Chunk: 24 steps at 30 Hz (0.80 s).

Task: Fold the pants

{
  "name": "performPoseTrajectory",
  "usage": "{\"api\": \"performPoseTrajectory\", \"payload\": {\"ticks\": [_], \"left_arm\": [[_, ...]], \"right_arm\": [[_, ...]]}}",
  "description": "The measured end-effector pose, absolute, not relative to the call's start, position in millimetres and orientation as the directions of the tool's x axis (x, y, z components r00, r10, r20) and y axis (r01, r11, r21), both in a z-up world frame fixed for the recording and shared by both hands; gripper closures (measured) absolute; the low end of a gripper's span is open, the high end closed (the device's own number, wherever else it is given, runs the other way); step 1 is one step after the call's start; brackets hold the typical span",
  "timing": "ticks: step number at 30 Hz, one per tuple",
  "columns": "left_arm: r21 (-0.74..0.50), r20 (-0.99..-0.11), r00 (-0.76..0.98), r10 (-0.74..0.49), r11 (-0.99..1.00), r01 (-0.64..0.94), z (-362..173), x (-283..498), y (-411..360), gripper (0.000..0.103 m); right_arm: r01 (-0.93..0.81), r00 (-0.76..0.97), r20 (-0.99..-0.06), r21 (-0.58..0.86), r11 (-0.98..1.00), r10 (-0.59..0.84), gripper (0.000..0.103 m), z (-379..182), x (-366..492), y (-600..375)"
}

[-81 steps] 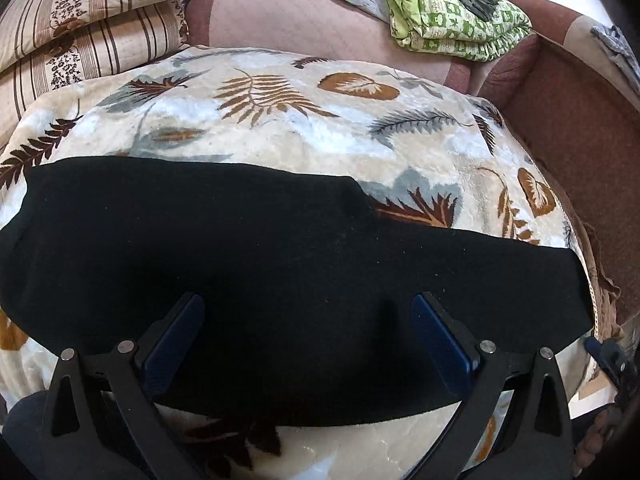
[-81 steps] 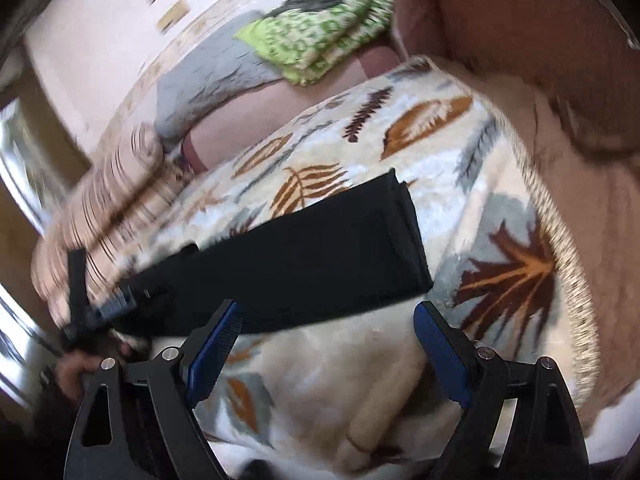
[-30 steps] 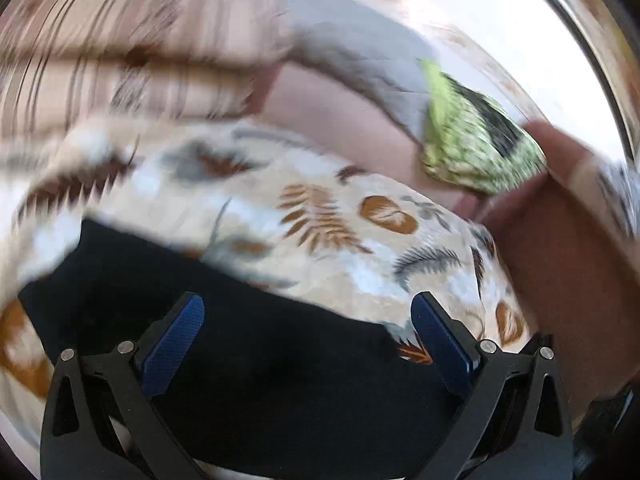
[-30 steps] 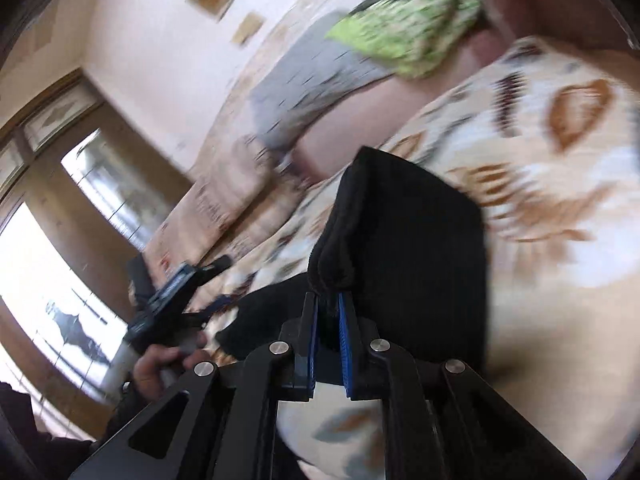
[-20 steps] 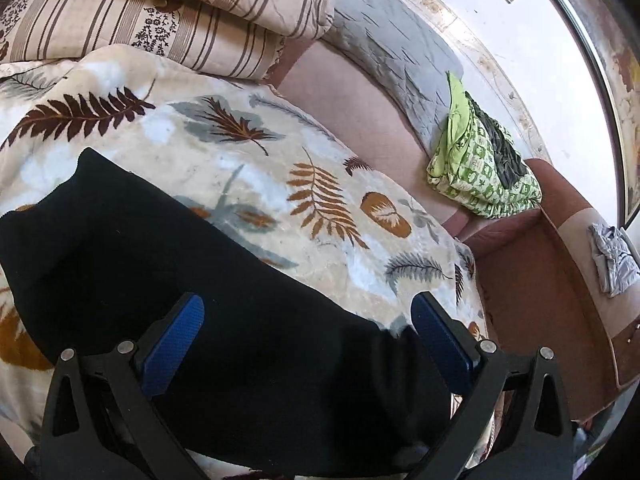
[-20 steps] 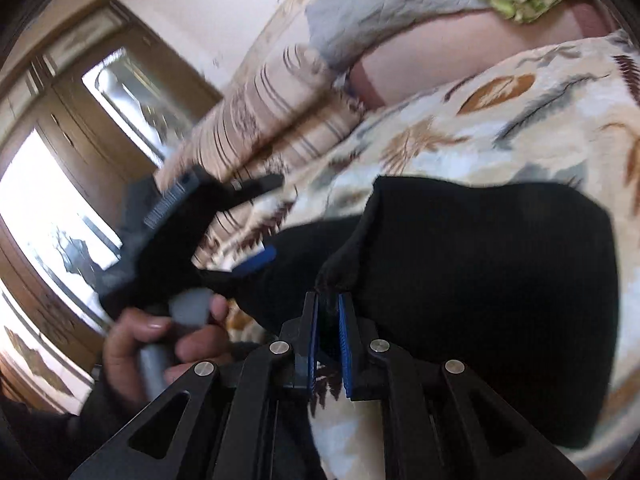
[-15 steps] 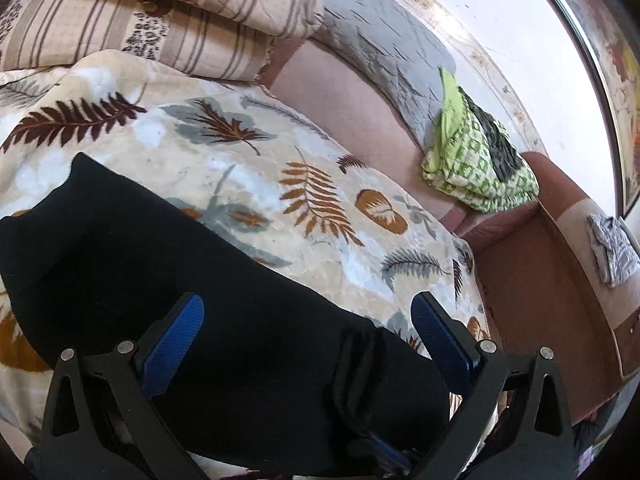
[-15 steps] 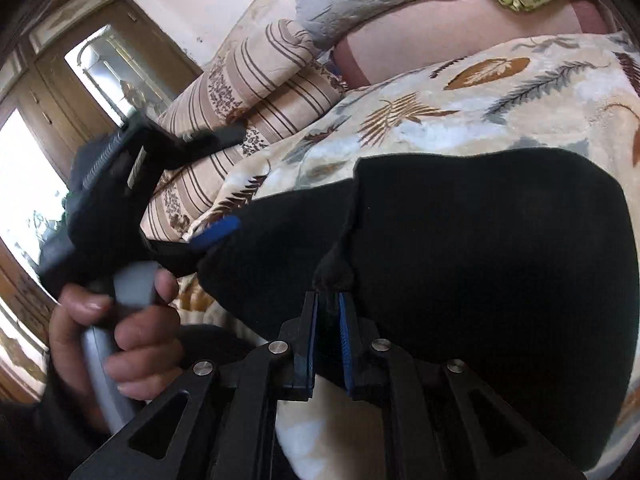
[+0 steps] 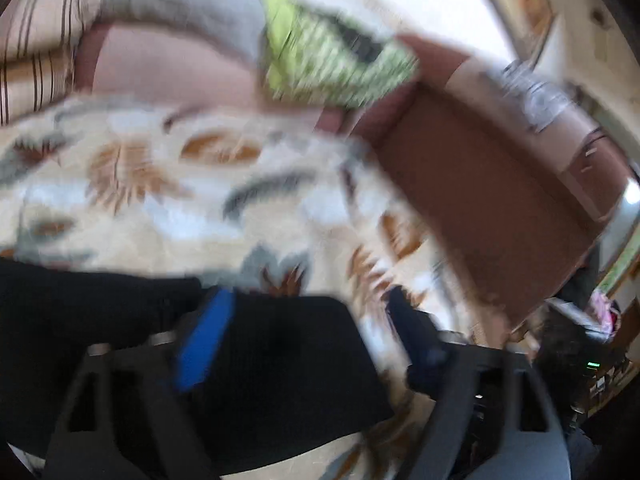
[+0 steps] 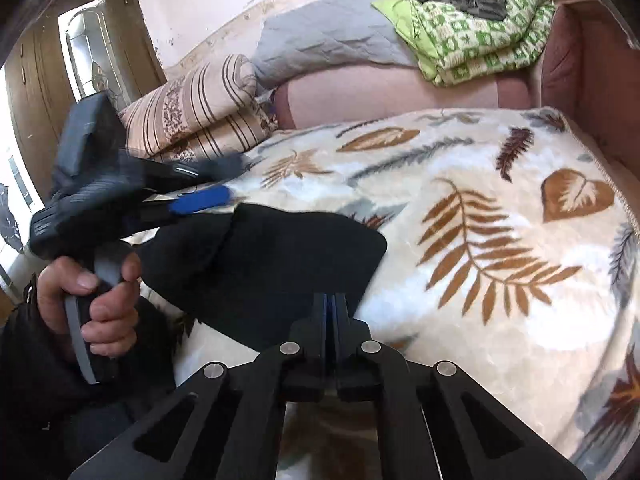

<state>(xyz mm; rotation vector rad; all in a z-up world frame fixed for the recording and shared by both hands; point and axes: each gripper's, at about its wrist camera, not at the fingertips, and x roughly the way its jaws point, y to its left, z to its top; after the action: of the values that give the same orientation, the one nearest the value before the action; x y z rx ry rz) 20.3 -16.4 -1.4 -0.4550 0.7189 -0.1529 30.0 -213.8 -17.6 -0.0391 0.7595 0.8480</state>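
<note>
The black pants [image 10: 280,264] lie folded over on the leaf-print blanket [image 10: 500,248]. My right gripper [image 10: 330,304] is shut on the near edge of the folded pants. My left gripper [image 9: 308,320] is open, its blue pads spread above the pants [image 9: 280,360]; this view is blurred by motion. In the right wrist view the left gripper [image 10: 208,188] is held by a hand at the left, over the far edge of the pants.
Striped pillows [image 10: 192,120], a grey quilt [image 10: 332,40] and a green patterned blanket [image 10: 480,24] lie along the pink sofa back [image 10: 380,96]. A brown armrest [image 9: 500,200] bounds the right side.
My right gripper has carried the held end of the pants over onto the rest, making the fold shorter. My left gripper has swung quickly to the right, still open.
</note>
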Motion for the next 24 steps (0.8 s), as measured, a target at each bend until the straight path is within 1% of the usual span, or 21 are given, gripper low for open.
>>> {"api": "performPoseTrajectory", "payload": {"ticks": [1,2,3,4,5,8,10,11,13,15,16,17,18,19,20,21,24], "left_arm": [[-0.431,-0.671,0.695,-0.258,0.899,-0.082,-17,30,-16,0.062],[-0.409,-0.721,0.653,-0.232,0.904,-0.129,-30,34,-15,0.069],[-0.379,-0.757,0.622,-0.2,0.91,-0.169,-43,36,-12,0.091],[-0.346,-0.764,0.628,-0.15,0.917,-0.201,-45,33,-8,0.099],[-0.357,-0.763,0.627,-0.156,0.911,-0.207,-45,32,-6,0.099],[-0.412,-0.749,0.634,-0.193,0.884,-0.219,-48,28,2,0.099],[-0.433,-0.736,0.646,-0.201,0.874,-0.221,-45,23,3,0.099],[-0.446,-0.723,0.658,-0.208,0.869,-0.216,-42,19,1,0.096],[-0.453,-0.686,0.701,-0.196,0.869,-0.2,-28,4,-2,0.083],[-0.436,-0.649,0.745,-0.152,0.877,-0.202,-18,-11,-8,0.079],[-0.442,-0.645,0.748,-0.155,0.875,-0.2,-18,-13,-9,0.079],[-0.445,-0.651,0.742,-0.159,0.872,-0.204,-20,-13,-8,0.079],[-0.435,-0.677,0.72,-0.155,0.873,-0.22,-27,-13,-10,0.079],[-0.408,-0.723,0.675,-0.144,0.878,-0.25,-40,-10,-12,0.079],[-0.398,-0.735,0.663,-0.142,0.882,-0.253,-46,-6,-13,0.08],[-0.369,-0.74,0.662,-0.119,0.895,-0.251,-45,-4,-16,0.081],[-0.354,-0.746,0.656,-0.109,0.9,-0.253,-46,-1,-17,0.081]], "right_arm": [[-0.698,0.409,-0.621,0.259,0.667,0.669,0.102,-19,29,-216],[-0.714,0.383,-0.63,0.262,0.649,0.675,0.102,-23,30,-209],[-0.719,0.353,-0.657,0.265,0.643,0.666,0.103,-29,30,-200],[-0.715,0.312,-0.707,0.266,0.647,0.635,0.103,-42,34,-191],[-0.709,0.29,-0.734,0.266,0.653,0.614,0.103,-54,37,-186],[-0.684,0.27,-0.733,0.311,0.66,0.625,0.103,-51,43,-190],[-0.666,0.262,-0.706,0.361,0.653,0.658,0.103,-44,46,-197],[-0.662,0.273,-0.687,0.374,0.65,0.674,0.103,-38,48,-199],[-0.671,0.338,-0.645,0.345,0.656,0.686,0.103,-19,54,-197],[-0.667,0.388,-0.633,0.308,0.678,0.67,0.103,-9,66,-187],[-0.665,0.388,-0.639,0.305,0.682,0.664,0.103,-9,77,-180],[-0.666,0.385,-0.649,0.297,0.685,0.656,0.103,-13,85,-173],[-0.663,0.376,-0.671,0.286,0.692,0.639,0.103,-21,93,-165],[-0.657,0.359,-0.699,0.281,0.7,0.618,0.103,-34,100,-158],[-0.649,0.33,-0.737,0.276,0.709,0.59,0.103,-51,107,-151],[-0.651,0.345,-0.716,0.284,0.704,0.607,0.103,-57,108,-152],[-0.651,0.349,-0.722,0.271,0.709,0.597,0.103,-55,107,-150]]}}
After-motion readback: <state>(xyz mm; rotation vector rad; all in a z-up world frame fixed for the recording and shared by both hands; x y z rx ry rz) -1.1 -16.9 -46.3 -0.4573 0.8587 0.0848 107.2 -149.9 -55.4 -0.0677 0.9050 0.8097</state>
